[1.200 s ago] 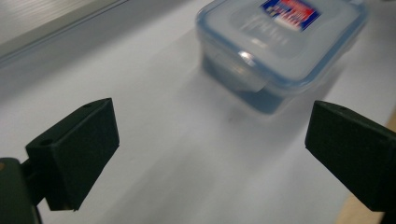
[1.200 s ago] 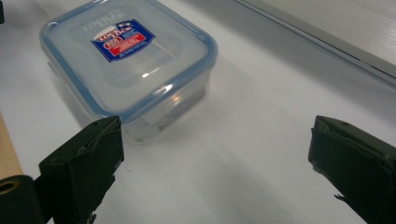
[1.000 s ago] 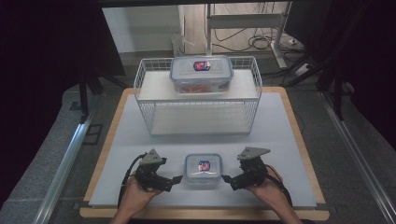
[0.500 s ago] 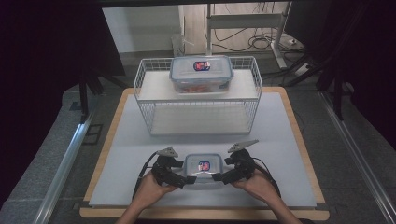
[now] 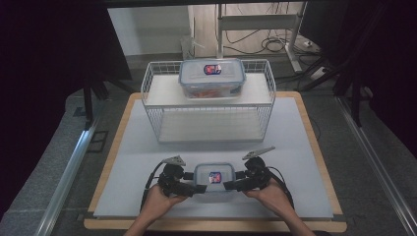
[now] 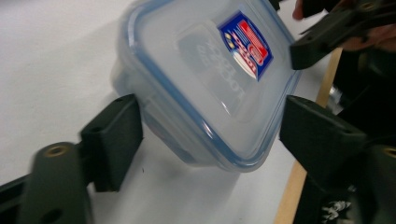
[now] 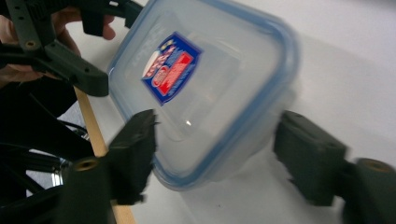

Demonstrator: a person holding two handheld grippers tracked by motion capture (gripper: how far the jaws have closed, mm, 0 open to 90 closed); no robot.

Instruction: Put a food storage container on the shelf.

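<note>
A small clear food container (image 5: 214,177) with a blue-rimmed lid and a red-and-blue sticker rests on the white mat near the front edge. My left gripper (image 5: 194,182) stands at its left end and my right gripper (image 5: 235,180) at its right end. In the left gripper view the open left gripper (image 6: 212,140) straddles a corner of the container (image 6: 205,84). The right gripper view shows the open right gripper (image 7: 222,156) around the opposite corner of the container (image 7: 205,88). I cannot tell whether any jaw touches the container.
A white wire rack (image 5: 152,98) stands at the back of the mat. On its top shelf sits a larger clear container (image 5: 212,76). The mat lies on a wooden board (image 5: 314,132), whose edge runs close behind the hands.
Both grippers have moved inward from either side of the small container, and their jaws now flank its two ends. The container itself has stayed in place.
</note>
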